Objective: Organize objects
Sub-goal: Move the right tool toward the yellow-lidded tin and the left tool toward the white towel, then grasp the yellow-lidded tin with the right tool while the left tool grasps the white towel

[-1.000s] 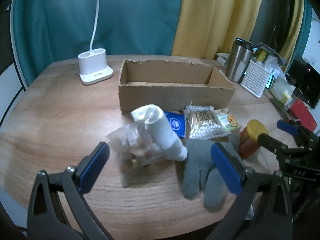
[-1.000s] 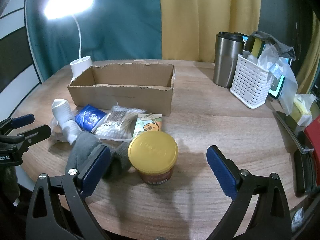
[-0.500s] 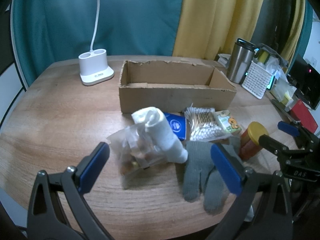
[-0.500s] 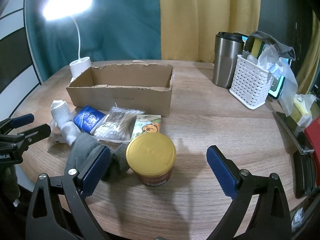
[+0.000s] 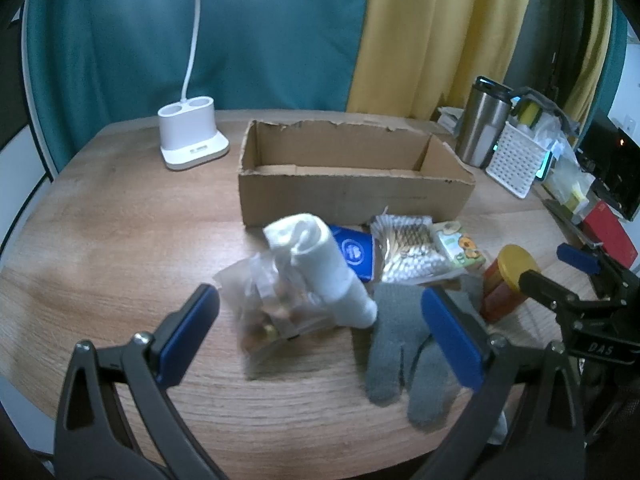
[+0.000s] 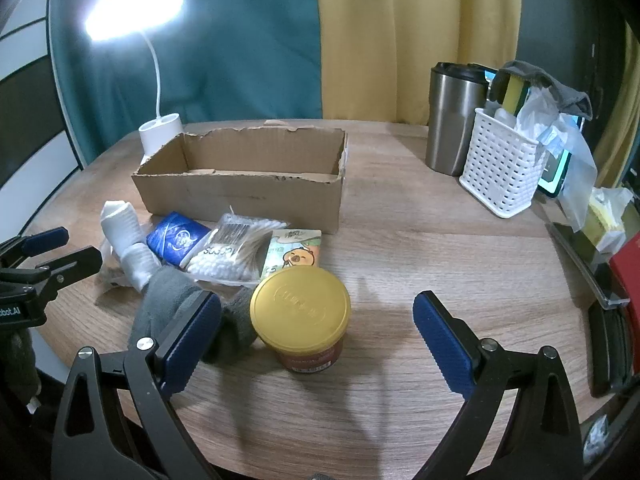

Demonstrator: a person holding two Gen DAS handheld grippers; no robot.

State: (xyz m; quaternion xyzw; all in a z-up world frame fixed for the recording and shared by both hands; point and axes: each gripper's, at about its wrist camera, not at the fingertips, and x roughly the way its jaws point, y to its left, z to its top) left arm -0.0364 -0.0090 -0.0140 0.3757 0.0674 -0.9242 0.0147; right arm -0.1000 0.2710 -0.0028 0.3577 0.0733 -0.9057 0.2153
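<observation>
An open cardboard box (image 5: pixel 352 188) (image 6: pixel 248 188) stands mid-table, empty as far as I see. In front of it lie a white rolled cloth (image 5: pixel 320 268) (image 6: pixel 128 240), a clear bag of small items (image 5: pixel 268 312), a blue packet (image 5: pixel 354 250) (image 6: pixel 178 236), a cotton swab pack (image 5: pixel 408 248) (image 6: pixel 232 248), a cartoon tissue pack (image 5: pixel 460 244) (image 6: pixel 294 250), grey gloves (image 5: pixel 404 344) (image 6: pixel 172 300) and a gold-lidded jar (image 5: pixel 508 280) (image 6: pixel 302 316). My left gripper (image 5: pixel 320 332) is open, just short of the bag and cloth. My right gripper (image 6: pixel 316 336) is open around the jar's near side.
A white desk lamp (image 5: pixel 192 140) (image 6: pixel 160 132) stands at the back left. A steel tumbler (image 6: pixel 452 120) (image 5: pixel 484 124) and a white basket (image 6: pixel 504 164) (image 5: pixel 516 160) of clutter stand at the back right. A red box (image 5: pixel 608 232) and dark items line the right edge.
Both grippers have drawn back slightly; the objects look a little farther and lower in view. Nothing on the table has moved.
</observation>
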